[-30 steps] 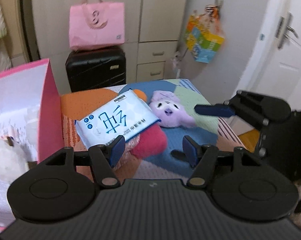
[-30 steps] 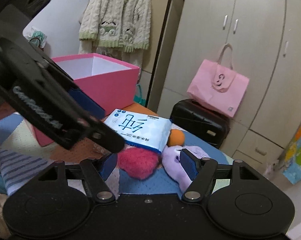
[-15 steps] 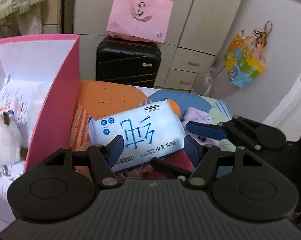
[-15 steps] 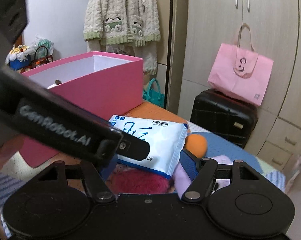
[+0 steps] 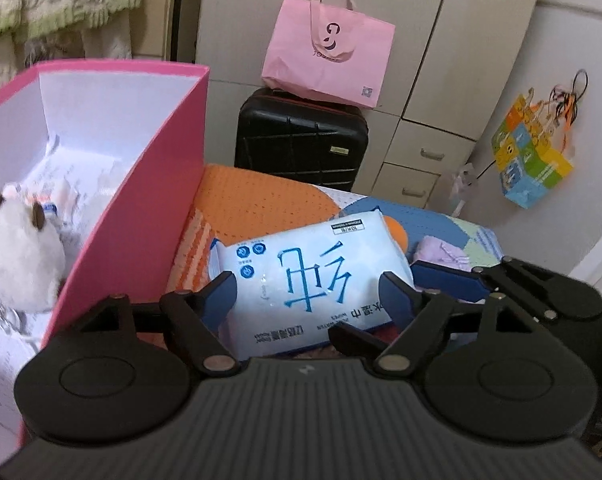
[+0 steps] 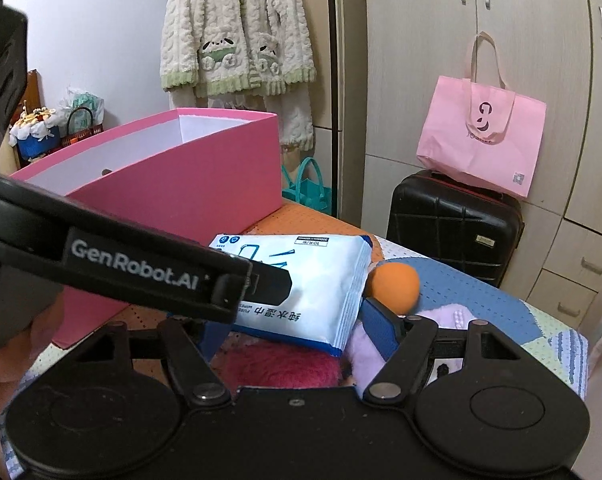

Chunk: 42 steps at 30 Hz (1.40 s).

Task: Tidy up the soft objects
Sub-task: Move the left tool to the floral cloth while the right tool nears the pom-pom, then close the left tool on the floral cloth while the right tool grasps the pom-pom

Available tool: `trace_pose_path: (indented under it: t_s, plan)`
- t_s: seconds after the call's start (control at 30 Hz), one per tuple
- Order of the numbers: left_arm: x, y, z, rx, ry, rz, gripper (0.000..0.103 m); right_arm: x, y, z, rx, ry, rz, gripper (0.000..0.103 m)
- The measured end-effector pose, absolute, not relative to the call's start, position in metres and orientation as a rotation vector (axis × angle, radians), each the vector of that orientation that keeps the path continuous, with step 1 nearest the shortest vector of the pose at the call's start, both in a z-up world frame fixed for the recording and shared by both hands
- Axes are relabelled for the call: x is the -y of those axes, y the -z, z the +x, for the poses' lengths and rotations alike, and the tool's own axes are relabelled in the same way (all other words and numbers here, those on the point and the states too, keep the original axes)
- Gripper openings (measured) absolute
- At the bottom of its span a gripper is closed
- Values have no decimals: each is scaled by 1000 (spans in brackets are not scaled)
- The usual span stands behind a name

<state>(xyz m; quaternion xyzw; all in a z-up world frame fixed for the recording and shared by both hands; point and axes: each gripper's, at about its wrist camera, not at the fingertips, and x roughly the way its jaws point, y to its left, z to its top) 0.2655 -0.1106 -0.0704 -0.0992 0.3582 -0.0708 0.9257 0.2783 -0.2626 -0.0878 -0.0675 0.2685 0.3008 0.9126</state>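
While set astride the pack of wet wipes [image 5: 301, 276], left gripper [image 5: 307, 286] with jaws apart and just widened, pack between them but not clamped. Pack lying slantwise atop a red plush toy [image 6: 277, 364], just beside the pink box [image 5: 141, 200] at the left edge of the patchwork cover [image 5: 261, 204]. Right gripper [image 6: 295, 332] at the pack's other side, jaws apart, pack's near corner and red plush between them, nothing gripped. Orange ball [image 6: 393, 284] touching the pack's far end; purple plush toy [image 5: 445, 252] just beside it, toward the cover's right edge. White plush toy [image 5: 17, 248] inside the box. Beyond the cover's far edge, black suitcase [image 5: 301, 136] topped by a pink tote bag [image 5: 325, 48].
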Motion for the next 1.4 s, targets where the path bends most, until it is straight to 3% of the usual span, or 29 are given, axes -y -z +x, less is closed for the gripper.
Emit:
trace_pose_path:
  t_s: [0.17, 0.27, 0.63, 0.7, 0.77, 0.93, 1.0, 1.07, 1.4]
  plan:
    - [109, 76, 262, -742, 158, -211, 79, 270, 92, 286, -585, -645, -61, 76]
    - [106, 81, 262, -768, 181, -248, 85, 269, 92, 286, -584, -645, -67, 75]
    - [99, 81, 261, -797, 276, -313, 83, 245, 81, 280, -529, -640, -273, 76]
    - [99, 81, 260, -795, 294, -326, 83, 245, 80, 282, -563, -638, -228, 68]
    - [100, 81, 259, -794, 317, -329, 83, 246, 81, 281, -595, -638, -168, 50]
    - [100, 78, 251, -802, 387, -336, 81, 248, 83, 262, -559, -584, -169, 34]
    - [97, 74, 247, -791, 407, -344, 82, 253, 80, 254, -532, -550, -178, 21]
    - [95, 68, 242, -768, 430, -347, 82, 257, 76, 248, -523, -534, -168, 0]
    - [93, 60, 229, -683, 353, -279, 84, 277, 69, 227, -511, -521, -110, 0]
